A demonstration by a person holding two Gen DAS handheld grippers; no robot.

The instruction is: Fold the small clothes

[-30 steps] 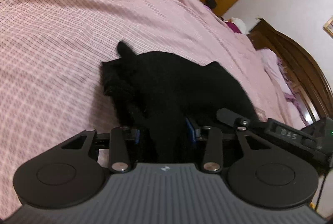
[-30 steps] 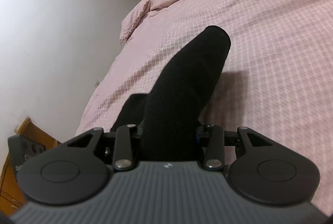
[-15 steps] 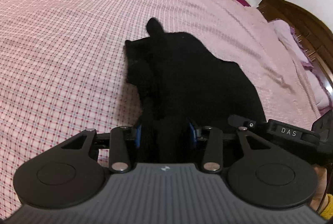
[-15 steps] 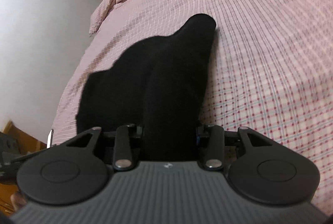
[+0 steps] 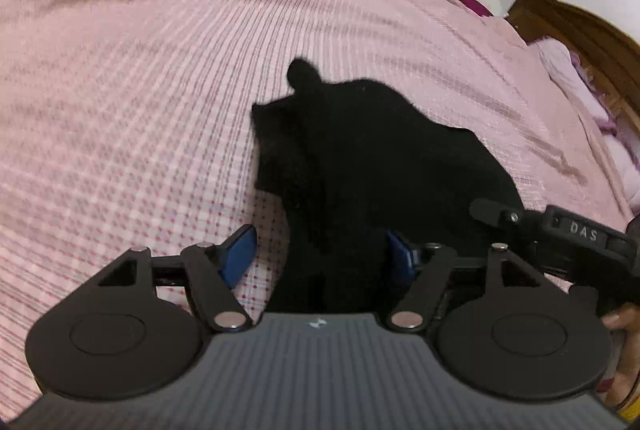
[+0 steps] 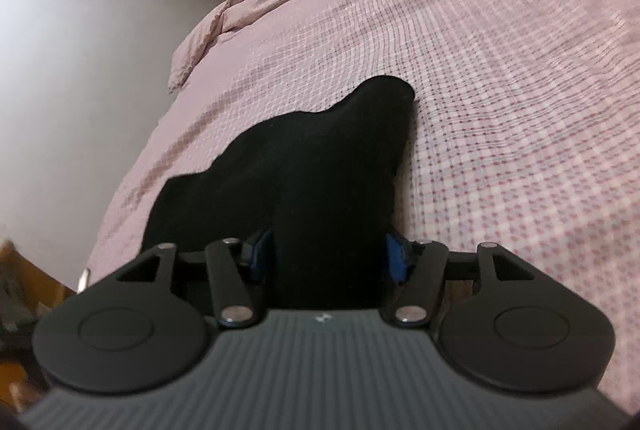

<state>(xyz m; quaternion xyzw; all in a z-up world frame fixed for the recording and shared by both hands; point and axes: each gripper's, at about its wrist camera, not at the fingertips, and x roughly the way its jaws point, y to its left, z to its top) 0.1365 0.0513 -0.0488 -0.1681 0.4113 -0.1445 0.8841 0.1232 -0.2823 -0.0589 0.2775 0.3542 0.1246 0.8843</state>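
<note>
The bed (image 5: 160,70) has a pink checked cover. A black cloth (image 5: 360,158) lies on it, near the bed's near edge & in the bed's middle part as the left cam sees it.

Left gripper (image 5: 316,254): its jaws are opening. The left blue pad (image 5: 240,254) stands apart from the cloth, w/ pink cover showing in the gap. The right blue pad (image 5: 398,254) is just beside the cloth; can't tell if it touches. The cloth runs between the pads but isn't pinched. A small round bump of cloth sticks up at its far end.

Right of that, in the same view, is the other gripper's black body w/ letters "DAS" (image 5: 584,234), & a hand (image 5: 620,342) holding it at the pic's edge.

Right gripper (image 6: 326,258): its jaws are opening too. The black cloth (image 6: 320,170) fills the gap between both blue pads (image 6: 394,258); too dark to tell if they press. The cloth's far tip points up the bed. A wall (image 6: 72,70) shows past the bed's left edge.
</note>
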